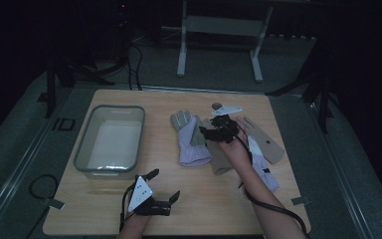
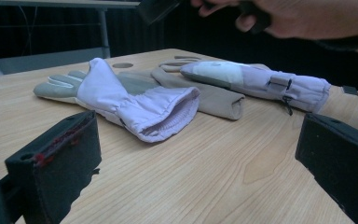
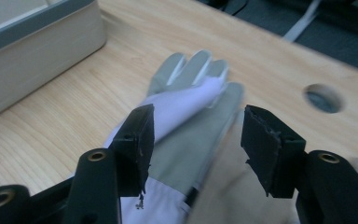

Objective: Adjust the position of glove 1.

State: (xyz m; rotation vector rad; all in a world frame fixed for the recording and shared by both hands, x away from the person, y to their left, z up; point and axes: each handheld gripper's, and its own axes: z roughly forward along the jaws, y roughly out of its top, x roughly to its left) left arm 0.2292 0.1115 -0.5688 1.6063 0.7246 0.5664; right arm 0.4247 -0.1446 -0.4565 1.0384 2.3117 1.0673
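Observation:
Several gloves lie mid-table. The leftmost is a lavender glove with a grey palm, fingers pointing away. A beige glove lies beside it, and a second lavender glove and another beige one lie further right. My right gripper hovers open just above the grey-palmed glove, jaws either side of its palm, gripping nothing. My left gripper stands open and empty near the front edge, facing that glove's cuff.
A grey rectangular bin stands empty on the left of the wooden table. A round hole is in the tabletop behind the gloves. A metal frame stands on the floor beyond.

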